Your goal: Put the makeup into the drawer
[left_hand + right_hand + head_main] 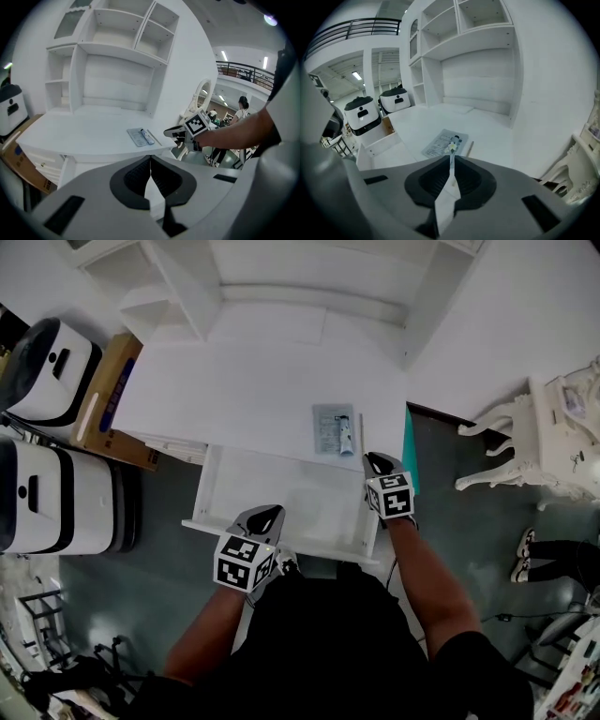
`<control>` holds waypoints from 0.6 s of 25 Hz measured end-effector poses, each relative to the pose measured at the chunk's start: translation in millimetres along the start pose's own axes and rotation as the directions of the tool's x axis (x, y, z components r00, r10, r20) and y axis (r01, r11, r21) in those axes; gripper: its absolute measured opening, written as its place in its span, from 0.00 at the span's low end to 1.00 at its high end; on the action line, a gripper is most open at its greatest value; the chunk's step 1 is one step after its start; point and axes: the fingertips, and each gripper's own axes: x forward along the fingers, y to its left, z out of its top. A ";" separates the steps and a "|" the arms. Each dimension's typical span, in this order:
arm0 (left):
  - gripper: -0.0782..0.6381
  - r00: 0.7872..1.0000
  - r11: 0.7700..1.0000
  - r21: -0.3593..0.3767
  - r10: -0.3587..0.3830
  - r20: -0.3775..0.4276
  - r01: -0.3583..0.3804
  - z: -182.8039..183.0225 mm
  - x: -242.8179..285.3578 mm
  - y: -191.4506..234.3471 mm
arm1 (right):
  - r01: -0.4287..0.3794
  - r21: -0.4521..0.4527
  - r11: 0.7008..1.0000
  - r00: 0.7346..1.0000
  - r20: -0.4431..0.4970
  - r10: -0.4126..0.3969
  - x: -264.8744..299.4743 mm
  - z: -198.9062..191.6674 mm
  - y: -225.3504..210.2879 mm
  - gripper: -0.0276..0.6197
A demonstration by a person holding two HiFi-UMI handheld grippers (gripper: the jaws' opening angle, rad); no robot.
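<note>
The makeup, a flat grey packet (pixel 333 430) with a small blue-and-white tube on it, lies near the front right of the white desk top (pixel 234 381). A thin stick (pixel 469 148) lies beside it. Under the desk's front edge, the white drawer (pixel 300 493) is pulled out and shows nothing inside. My right gripper (pixel 378 463) hovers just in front of the packet (pixel 440 144), jaws shut and holding nothing. My left gripper (pixel 267 515) hangs over the drawer's front left, also shut and holding nothing. In the left gripper view the packet (pixel 140 137) lies left of the right gripper (pixel 171 133).
A white hutch with open shelves (pixel 187 282) stands on the back of the desk. Two white-and-black machines (pixel 42 371) and a cardboard box (pixel 108 399) stand to the left. An ornate white chair (pixel 553 437) stands on the right.
</note>
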 end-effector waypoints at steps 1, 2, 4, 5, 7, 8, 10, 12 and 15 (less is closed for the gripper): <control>0.12 1.000 1.000 -0.004 0.006 -0.002 -0.006 -0.7 0.0 -0.9 | 0.001 -0.012 1.000 1.000 -0.012 -0.001 8.3 -1.2 -5.7 0.09; 0.12 1.000 1.000 -0.008 0.013 -0.005 -0.013 -1.7 -0.4 -1.5 | -0.001 -0.017 1.000 1.000 -0.025 0.000 16.4 -3.0 -10.8 0.09; 0.12 1.000 0.999 -0.019 0.025 -0.013 -0.026 -4.2 -1.8 -1.8 | -0.008 -0.002 1.000 0.999 -0.053 0.008 31.3 -7.7 -18.9 0.09; 0.12 0.999 0.999 -0.025 0.032 -0.017 -0.032 -5.4 -2.5 -1.7 | -0.011 0.014 1.000 0.998 -0.066 0.012 38.1 -9.8 -22.3 0.10; 0.12 0.999 0.998 -0.037 0.042 -0.027 -0.043 -8.0 -3.4 -1.3 | -0.011 0.049 0.999 0.996 -0.088 0.015 50.8 -12.7 -28.5 0.13; 0.12 0.999 0.998 -0.045 0.045 -0.031 -0.046 -9.6 -3.6 -1.4 | -0.006 0.065 0.998 0.995 -0.098 0.013 56.6 -13.7 -31.3 0.15; 0.12 0.998 0.997 -0.065 0.046 -0.037 -0.048 -13.2 -3.8 -2.6 | 0.008 0.086 0.996 0.993 -0.121 0.002 66.5 -16.2 -36.5 0.16; 0.12 0.998 0.996 -0.078 0.048 -0.041 -0.051 -16.5 -4.1 -4.2 | 0.019 0.105 0.994 0.990 -0.144 -0.003 73.6 -19.2 -39.7 0.16; 0.12 0.997 0.995 -0.080 0.056 -0.044 -0.059 -18.4 -5.6 -5.6 | 0.019 0.137 0.990 0.987 -0.160 0.003 79.1 -20.5 -40.4 0.16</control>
